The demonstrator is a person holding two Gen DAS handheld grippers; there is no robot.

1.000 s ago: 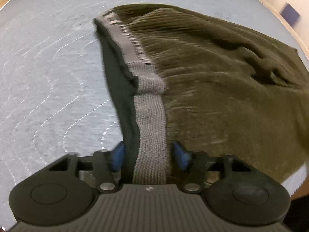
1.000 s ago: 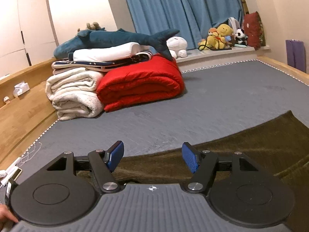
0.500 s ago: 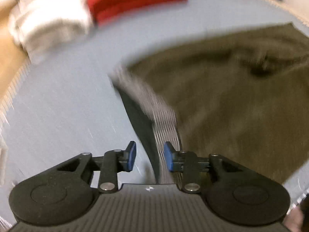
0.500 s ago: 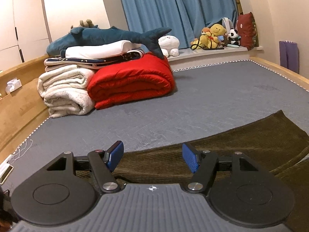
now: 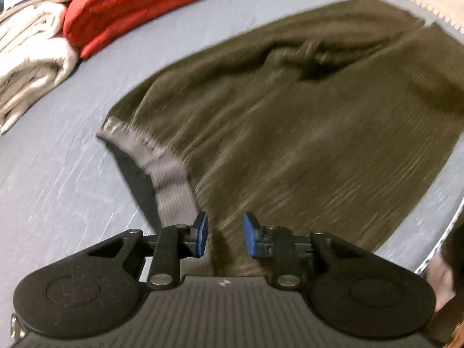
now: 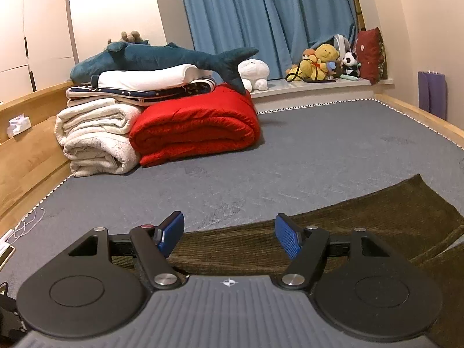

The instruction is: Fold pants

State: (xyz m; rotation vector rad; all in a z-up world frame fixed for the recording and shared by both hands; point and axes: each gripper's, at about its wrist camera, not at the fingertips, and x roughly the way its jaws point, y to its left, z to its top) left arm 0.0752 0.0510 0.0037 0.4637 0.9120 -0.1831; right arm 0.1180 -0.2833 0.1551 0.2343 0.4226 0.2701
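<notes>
Olive corduroy pants (image 5: 290,121) lie spread on the grey bed, their grey ribbed waistband (image 5: 168,171) at the left edge. My left gripper (image 5: 224,233) is open over the near part of the pants, just right of the waistband, with nothing between the pads. In the right wrist view the pants (image 6: 362,226) stretch across the near right of the bed. My right gripper (image 6: 230,233) is open and empty, low over their near edge.
A red folded quilt (image 6: 197,127) and white rolled blankets (image 6: 95,142) stand at the far left, with a blue shark plush (image 6: 162,58) on top. The wooden bed frame (image 6: 26,150) runs along the left. Stuffed toys (image 6: 324,61) line the window ledge.
My left gripper let go of the grey waistband, drew back and shifted right, and its view swung up toward the quilt. My right gripper stayed open and barely moved.
</notes>
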